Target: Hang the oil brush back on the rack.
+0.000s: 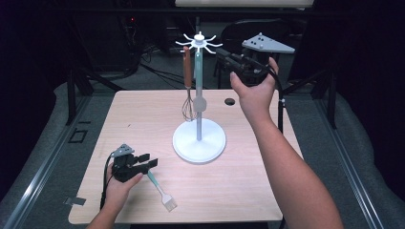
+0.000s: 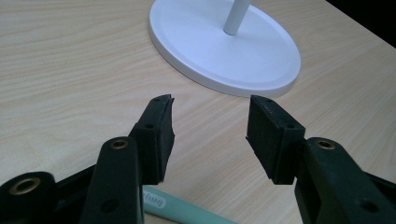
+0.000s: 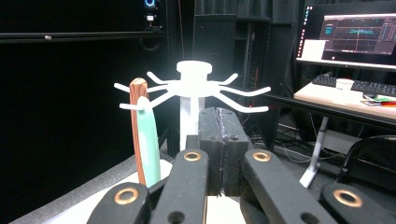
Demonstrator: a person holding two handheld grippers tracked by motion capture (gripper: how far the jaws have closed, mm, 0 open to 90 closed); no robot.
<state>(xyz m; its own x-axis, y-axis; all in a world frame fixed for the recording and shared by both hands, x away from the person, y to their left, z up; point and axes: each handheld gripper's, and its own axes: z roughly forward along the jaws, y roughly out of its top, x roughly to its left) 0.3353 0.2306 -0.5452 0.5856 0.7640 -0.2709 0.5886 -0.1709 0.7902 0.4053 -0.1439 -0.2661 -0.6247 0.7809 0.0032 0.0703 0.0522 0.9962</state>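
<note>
Wooden whisk (image 1: pixel 187 78) and a spatula (image 3: pixel 150 140) hang on the rack (image 1: pixel 199 44) already, brush (image 1: pixel 161 191) left, so my left gripper (image 1: pixel 148 162) sits open over it, right gripper (image 3: pixel 223 140) clenched empty.

Faint, unreadable lettering on the mint brush handle (image 2: pixel 173 208), upside down.

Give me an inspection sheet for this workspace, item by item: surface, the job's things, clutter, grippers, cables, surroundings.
Surface: light wooden table, small round hole at far edge.
Job's things: white utensil stand with round base; wooden-handled wire whisk and mint-green utensil hang from its arms; mint-handled pastry brush lies flat.
Clutter: nothing seen.
Grippers: left gripper open, low over the brush handle; right gripper shut, empty, raised beside the stand's top.
Cables: black cable trails from left gripper.
Surroundings: dark room; monitor on desk.
</note>
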